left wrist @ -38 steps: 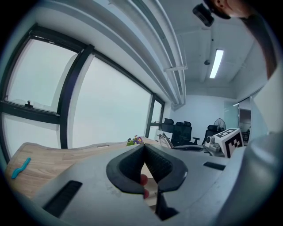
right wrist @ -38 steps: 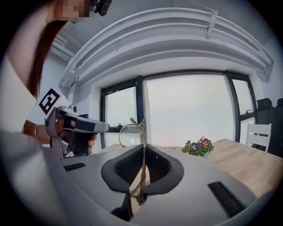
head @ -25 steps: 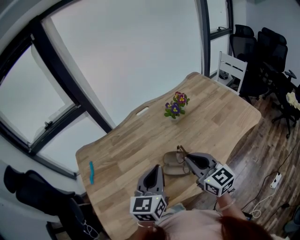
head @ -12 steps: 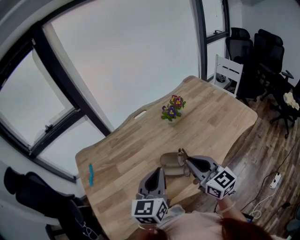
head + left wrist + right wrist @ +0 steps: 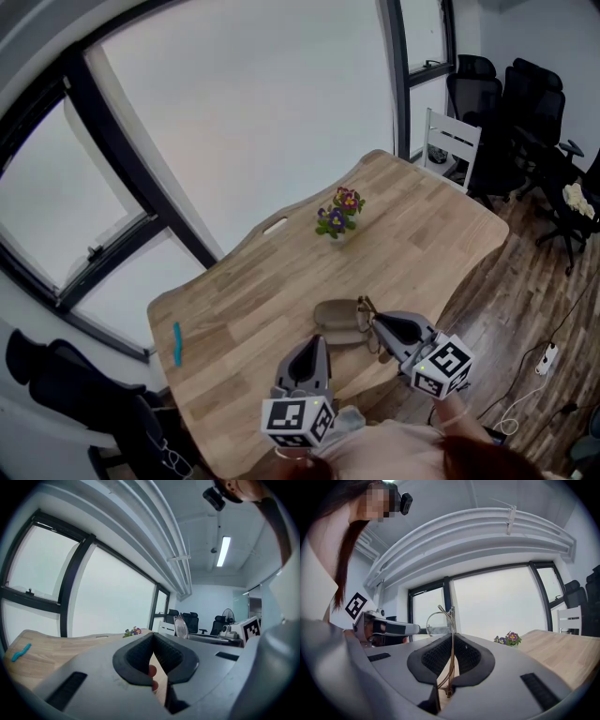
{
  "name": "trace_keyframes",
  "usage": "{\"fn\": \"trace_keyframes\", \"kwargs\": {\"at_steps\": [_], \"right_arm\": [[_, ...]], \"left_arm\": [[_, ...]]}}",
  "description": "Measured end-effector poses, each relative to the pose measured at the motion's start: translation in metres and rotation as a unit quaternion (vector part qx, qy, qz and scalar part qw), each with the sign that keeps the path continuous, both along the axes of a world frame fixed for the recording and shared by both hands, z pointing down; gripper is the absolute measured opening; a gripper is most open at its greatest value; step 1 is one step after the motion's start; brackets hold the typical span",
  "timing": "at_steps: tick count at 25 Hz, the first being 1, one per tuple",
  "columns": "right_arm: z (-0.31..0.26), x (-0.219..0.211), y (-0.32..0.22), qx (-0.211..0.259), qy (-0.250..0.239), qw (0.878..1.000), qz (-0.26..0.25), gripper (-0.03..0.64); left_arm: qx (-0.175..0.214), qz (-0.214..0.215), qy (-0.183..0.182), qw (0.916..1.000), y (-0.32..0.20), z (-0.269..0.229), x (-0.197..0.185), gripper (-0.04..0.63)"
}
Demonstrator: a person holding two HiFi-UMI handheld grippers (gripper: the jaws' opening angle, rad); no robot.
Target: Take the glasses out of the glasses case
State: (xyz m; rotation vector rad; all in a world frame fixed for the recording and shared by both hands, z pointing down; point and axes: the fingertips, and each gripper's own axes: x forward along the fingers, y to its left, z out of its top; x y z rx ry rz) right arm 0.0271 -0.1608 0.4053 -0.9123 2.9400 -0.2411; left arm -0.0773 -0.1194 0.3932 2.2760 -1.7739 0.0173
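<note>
A tan glasses case (image 5: pixel 335 322) lies on the wooden table (image 5: pixel 253 300) near the front edge, and its two halves appear spread apart. My right gripper (image 5: pixel 378 324) is shut on a temple arm of the thin gold-rimmed glasses (image 5: pixel 364 310), which it holds just right of the case. In the right gripper view the glasses (image 5: pixel 437 620) stand upright between the jaws of that gripper (image 5: pixel 452 640). My left gripper (image 5: pixel 316 346) hovers in front of the case, shut with nothing in it. The left gripper view shows its pads (image 5: pixel 140 652) touching at the tip.
A small pot of purple flowers (image 5: pixel 335 217) stands at the table's far side, with a flat white object (image 5: pixel 275 226) near the far edge. A blue item (image 5: pixel 175 343) lies at the left end. A white chair (image 5: pixel 451 150) and black office chairs (image 5: pixel 525 103) stand to the right.
The view has drifted slightly. Both grippers stay almost where they were, and the right one keeps the glasses beside the case.
</note>
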Motion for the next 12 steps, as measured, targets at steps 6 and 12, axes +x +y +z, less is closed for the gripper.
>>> {"fn": "trace_keyframes", "kwargs": {"at_steps": [6,12], "right_arm": [[-0.004,0.006,0.008,0.002,-0.003,1.000,0.000,0.012],[-0.008,0.011,0.013,0.012,-0.006,1.000,0.000,0.012]], "left_arm": [[-0.002,0.002,0.001,1.0000,0.005,-0.001,0.006,0.001],[-0.004,0.005,-0.002,1.0000,0.011,-0.002,0.013,0.000]]}}
